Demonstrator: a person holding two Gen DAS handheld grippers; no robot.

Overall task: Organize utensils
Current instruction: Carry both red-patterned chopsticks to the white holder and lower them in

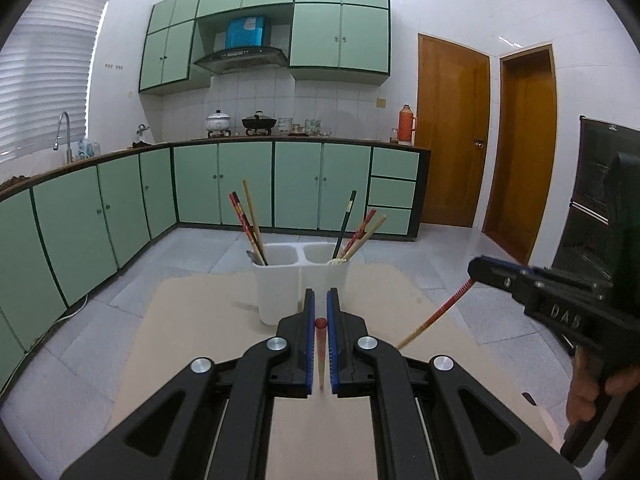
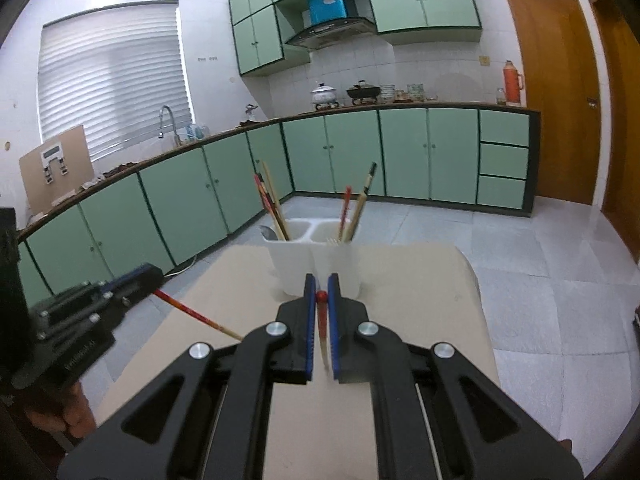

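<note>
A white two-compartment utensil holder [image 1: 280, 292] [image 2: 296, 268] stands on the beige table, with several chopsticks [image 1: 250, 220] [image 2: 272, 204] leaning in both compartments. My left gripper [image 1: 321, 308] is shut on a red-and-tan chopstick [image 1: 321, 344], held just short of the holder; that chopstick also shows in the right wrist view [image 2: 196, 314]. My right gripper [image 2: 321, 292] is shut on another red-and-tan chopstick [image 2: 322, 320], also seen in the left wrist view [image 1: 436, 318], close before the holder.
The beige table [image 1: 192, 320] [image 2: 420, 288] ends a short way behind the holder. Beyond it are a tiled floor, green kitchen cabinets [image 1: 248, 184], wooden doors [image 1: 452, 136] and a dark cabinet [image 1: 600, 200] at the right.
</note>
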